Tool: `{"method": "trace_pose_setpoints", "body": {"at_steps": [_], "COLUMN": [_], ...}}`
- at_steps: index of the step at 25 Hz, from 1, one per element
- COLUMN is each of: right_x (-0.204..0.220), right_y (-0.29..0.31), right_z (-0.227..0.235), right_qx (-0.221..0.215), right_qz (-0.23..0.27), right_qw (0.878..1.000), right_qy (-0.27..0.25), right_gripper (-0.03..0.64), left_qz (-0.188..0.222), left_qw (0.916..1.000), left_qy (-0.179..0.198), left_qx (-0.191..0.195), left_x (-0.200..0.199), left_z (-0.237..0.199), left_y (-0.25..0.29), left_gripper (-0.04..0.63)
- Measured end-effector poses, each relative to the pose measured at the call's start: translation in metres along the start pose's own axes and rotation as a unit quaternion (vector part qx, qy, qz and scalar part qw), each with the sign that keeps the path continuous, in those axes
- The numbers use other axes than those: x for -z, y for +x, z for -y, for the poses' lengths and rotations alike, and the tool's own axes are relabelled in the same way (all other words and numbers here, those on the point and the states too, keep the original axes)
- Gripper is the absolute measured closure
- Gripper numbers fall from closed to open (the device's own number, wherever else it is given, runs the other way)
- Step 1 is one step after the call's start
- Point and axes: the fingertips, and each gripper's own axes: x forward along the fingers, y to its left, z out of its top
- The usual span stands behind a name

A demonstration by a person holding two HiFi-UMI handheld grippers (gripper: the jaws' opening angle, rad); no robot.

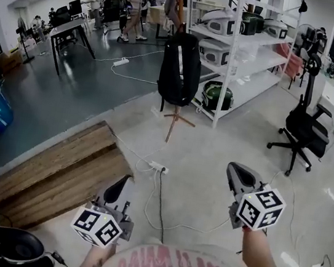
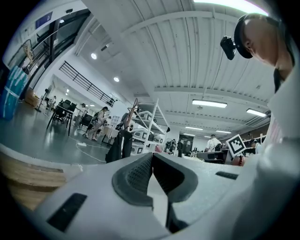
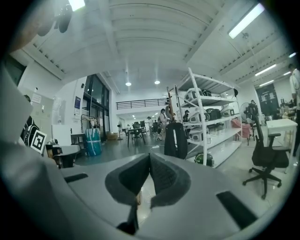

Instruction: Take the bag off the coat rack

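Bag [image 1: 179, 69] hangs on rack [image 1: 178, 118] at 12 o'clock, well apart from left gripper [image 1: 126, 181] and right gripper [image 1: 232, 169], both empty, jaws pressed together.

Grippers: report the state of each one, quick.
Left gripper: closed, holding nothing.
Right gripper: closed, holding nothing.
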Motion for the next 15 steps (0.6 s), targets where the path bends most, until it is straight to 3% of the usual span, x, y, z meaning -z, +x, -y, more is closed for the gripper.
{"method": "trace_pose_setpoints", "body": {"at_steps": [6, 15], "right_x": [0.025, 0.039], "right_y": [0.016, 0.067], "right_z": [0.012, 0.04], "right_qx": [-0.01, -0.003], "right_qz": [-0.011, -0.034], "right_qw": [0.997, 0.995], "right_qy": [0.079, 0.099], "right_gripper": [0.611, 0.611], "left_qz": [-0.024, -0.021], "left_qw": [0.9997, 0.9992], "left_qy": [-0.004, -0.031], "left_qx": [-0.009, 0.012], "left_x": [0.013, 0.018], "left_z": [-0.013, -0.042], "left_y": [0.01, 0.075], "left_gripper": [0.591, 0.592]}}
